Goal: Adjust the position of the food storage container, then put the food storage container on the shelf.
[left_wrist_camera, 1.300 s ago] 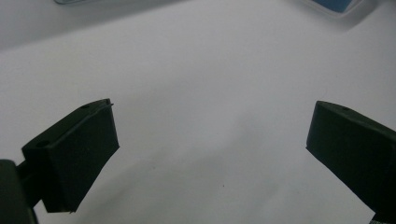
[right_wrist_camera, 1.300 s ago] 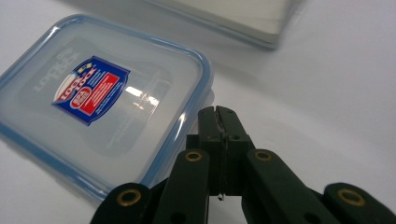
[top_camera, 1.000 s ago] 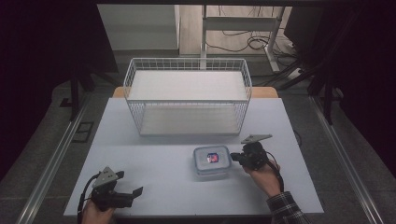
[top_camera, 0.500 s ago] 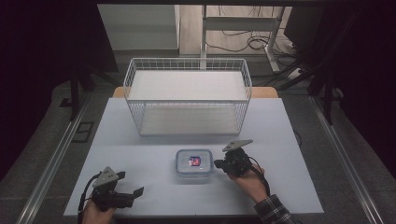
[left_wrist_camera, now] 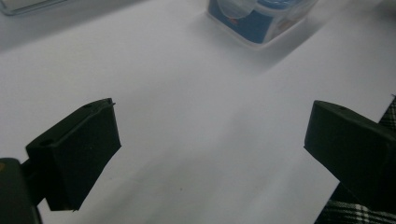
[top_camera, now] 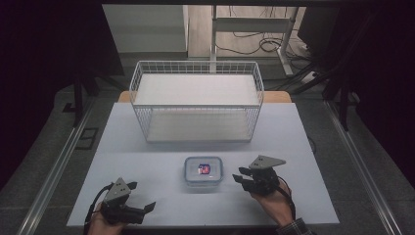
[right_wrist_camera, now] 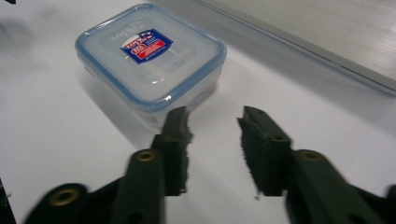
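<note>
A: From above, where was the box (top_camera: pixel 203 171)?
B: On the white surface (top_camera: pixel 147 147), before the basket (top_camera: pixel 195 100), between the left tool (top_camera: pixel 147 208) and right tool (top_camera: pixel 241 178).
A: The left gripper view?
B: Jaws spread wide, empty.
A: The right's?
B: Released, just beside the box (right_wrist_camera: pixel 149 58).

The tabletop (top_camera: pixel 147 147) is presenting as a smooth, matt white sheet, with bare wood showing at its far corners. The basket (top_camera: pixel 257 105) at the far centre is showing as thin white-coated wire mesh. The container (right_wrist_camera: pixel 149 60) is appearing as clear glossy plastic, its lid rimmed in blue and carrying a printed red-and-blue paper label. The right gripper (right_wrist_camera: pixel 212 135) is showing matt black plastic jaws with rough, serrated inner faces and brass-coloured rivets. The left gripper (left_wrist_camera: pixel 210 154) is presenting matt black, smooth-faced jaws. Plaid woven cloth is showing on a sleeve (left_wrist_camera: pixel 355 212).
</note>
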Demonstrator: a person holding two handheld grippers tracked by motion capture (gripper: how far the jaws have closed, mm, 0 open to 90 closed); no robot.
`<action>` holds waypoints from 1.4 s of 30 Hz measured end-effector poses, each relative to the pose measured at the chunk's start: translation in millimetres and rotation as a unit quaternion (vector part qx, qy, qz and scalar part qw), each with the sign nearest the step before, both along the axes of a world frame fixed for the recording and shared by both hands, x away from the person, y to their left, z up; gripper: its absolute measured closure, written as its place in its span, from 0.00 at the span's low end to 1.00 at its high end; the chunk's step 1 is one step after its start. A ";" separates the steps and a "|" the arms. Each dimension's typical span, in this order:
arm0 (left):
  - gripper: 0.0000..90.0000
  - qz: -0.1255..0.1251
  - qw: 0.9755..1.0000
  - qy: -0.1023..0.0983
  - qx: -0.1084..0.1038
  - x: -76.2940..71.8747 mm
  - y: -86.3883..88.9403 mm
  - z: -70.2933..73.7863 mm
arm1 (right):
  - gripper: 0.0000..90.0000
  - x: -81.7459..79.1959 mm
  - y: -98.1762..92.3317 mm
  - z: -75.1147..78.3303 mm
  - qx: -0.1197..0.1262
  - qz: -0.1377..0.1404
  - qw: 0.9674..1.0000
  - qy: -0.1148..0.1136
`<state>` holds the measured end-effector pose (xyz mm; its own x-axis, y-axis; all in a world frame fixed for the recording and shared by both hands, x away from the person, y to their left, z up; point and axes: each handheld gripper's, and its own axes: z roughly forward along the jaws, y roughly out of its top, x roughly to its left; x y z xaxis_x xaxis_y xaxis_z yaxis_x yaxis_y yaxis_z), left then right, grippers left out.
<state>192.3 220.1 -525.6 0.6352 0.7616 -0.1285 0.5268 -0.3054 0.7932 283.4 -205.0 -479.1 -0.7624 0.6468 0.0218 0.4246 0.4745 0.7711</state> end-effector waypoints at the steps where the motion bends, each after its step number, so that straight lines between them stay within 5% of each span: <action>1: 0.03 0.000 1.000 0.000 0.000 0.0 0.0 0.0 | 0.58 -2.9 -1.1 -0.3 0.001 -0.001 1.000 -0.003; 4: 0.04 0.001 1.000 0.003 0.000 0.5 0.1 -0.7 | 0.51 -7.7 -3.7 -1.6 0.004 -0.005 1.000 -0.005; 6: 0.04 0.001 1.000 0.004 0.004 0.4 -1.4 -1.2 | 0.34 -13.1 -7.3 -5.0 0.007 -0.008 1.000 -0.014; 10: 0.04 0.001 1.000 0.006 0.013 1.1 -2.3 -2.7 | 0.18 -15.7 -8.8 -12.6 -0.001 -0.004 1.000 -0.018; 13: 0.04 0.006 1.000 0.014 0.008 2.5 -0.9 -4.4 | 0.09 -12.7 -7.4 -21.2 -0.010 -0.005 1.000 -0.001; 25: 0.02 0.006 0.999 0.029 -0.030 11.8 -1.7 -1.3 | 0.04 -6.8 -5.8 -20.7 0.016 -0.012 1.000 -0.003; 42: 0.05 -0.044 0.998 0.010 -0.034 63.1 -44.1 17.1 | 0.01 7.0 17.8 -12.1 0.000 0.003 1.000 0.015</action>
<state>255.4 176.0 -508.6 0.6960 0.6920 -0.1919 0.5162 -0.2962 0.8036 290.4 -187.2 -491.2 -0.7649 0.6426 0.0447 0.4452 0.4772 0.7577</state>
